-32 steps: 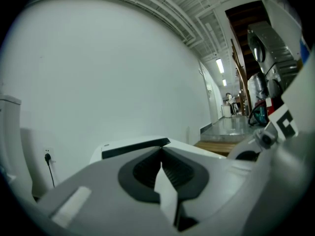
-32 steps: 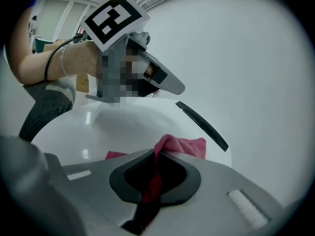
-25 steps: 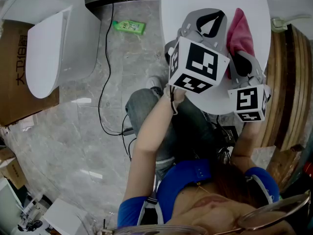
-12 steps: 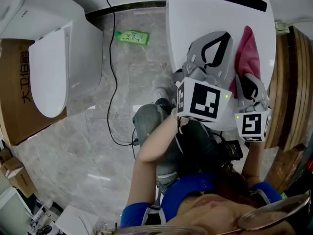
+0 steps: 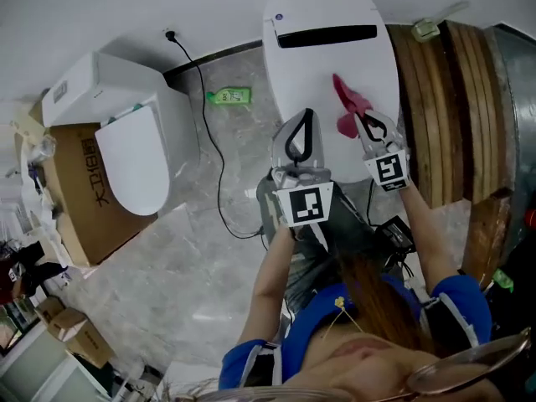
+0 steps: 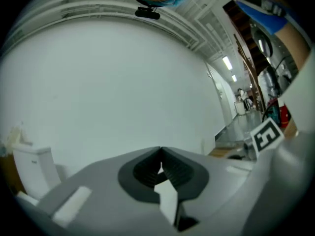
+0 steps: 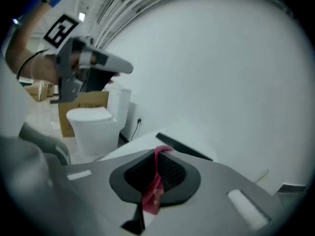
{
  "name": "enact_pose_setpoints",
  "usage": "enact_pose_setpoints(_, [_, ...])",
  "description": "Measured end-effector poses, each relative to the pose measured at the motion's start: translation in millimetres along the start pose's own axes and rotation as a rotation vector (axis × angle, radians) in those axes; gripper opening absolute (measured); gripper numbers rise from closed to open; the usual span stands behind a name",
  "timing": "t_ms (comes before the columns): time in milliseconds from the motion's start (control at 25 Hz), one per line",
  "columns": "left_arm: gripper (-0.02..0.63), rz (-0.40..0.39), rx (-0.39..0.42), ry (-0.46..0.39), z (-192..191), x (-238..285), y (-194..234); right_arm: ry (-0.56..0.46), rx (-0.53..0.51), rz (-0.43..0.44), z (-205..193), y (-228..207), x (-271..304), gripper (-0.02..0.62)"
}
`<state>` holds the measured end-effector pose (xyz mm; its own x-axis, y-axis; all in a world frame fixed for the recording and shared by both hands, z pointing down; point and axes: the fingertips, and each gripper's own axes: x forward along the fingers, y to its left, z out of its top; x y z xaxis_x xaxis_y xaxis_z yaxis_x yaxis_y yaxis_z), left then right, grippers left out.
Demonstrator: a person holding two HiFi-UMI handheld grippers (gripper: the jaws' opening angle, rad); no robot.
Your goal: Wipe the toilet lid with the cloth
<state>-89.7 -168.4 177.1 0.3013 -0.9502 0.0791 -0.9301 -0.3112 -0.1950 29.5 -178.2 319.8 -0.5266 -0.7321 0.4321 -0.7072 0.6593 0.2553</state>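
**Now: pink cloth pinched over the white toilet lid**

From the head view, the toilet lid (image 5: 335,74) lies ahead of the person, closed, with a black strip (image 5: 327,36) across its far end. The cloth (image 5: 348,109) is a pink bunch over the right half of the lid. The right gripper (image 5: 362,117) meets it at its near edge, and the left gripper (image 5: 306,117) hangs over the lid's left half, just beside but apart from the cloth.

Only the right gripper view settles the grip: the right gripper (image 7: 156,154) has its jaws clamped on the cloth (image 7: 151,195), which stands up as a thin fold between the ribbed pads and trails out below them. That view also shows the left gripper (image 7: 93,65) off to the side.

The left gripper view shows the left gripper (image 6: 160,154) with its jaws together, tips touching each other. It looks mostly at a white wall, and the right gripper's marker cube (image 6: 266,136) sits at its right edge.

The head view alone takes in the surroundings: a second toilet (image 5: 138,162) well to the left, a cardboard box (image 5: 71,187) against it, a green bottle (image 5: 230,97) on the grey floor (image 5: 159,275) between the two toilets, a black cable (image 5: 211,153) running down from the wall, and wooden planks (image 5: 444,107) to the lid's right.
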Motion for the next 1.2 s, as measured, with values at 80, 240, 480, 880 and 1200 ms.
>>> enact_pose_setpoints(80, [0.003, -0.016, -0.012, 0.019, 53.6, -23.4, -3.3, -0.098, 0.080, -0.032, 73.8, -30.6, -40.2, 0.009])
enact_pose_setpoints(240, [0.003, -0.046, -0.107, 0.116, 143.5, -61.7, -13.4, -0.277, 0.217, -0.015, 202.3, -75.1, -130.3, 0.009])
enact_pose_setpoints(480, [0.003, -0.035, -0.143, 0.046, 268.7, -99.2, -63.0, -0.431, 0.254, 0.017, 305.9, -106.6, -269.8, 0.009])
enact_pose_setpoints(880, [0.003, -0.037, -0.122, -0.001, 364.8, -152.7, -103.4, -0.604, 0.339, -0.062, 382.9, -154.5, -418.2, 0.011])
enact_pose_setpoints(1200, [0.003, -0.142, -0.121, -0.091, 408.4, -217.1, -108.6, -0.669, 0.345, -0.159, 414.6, -94.9, -495.1, 0.011])
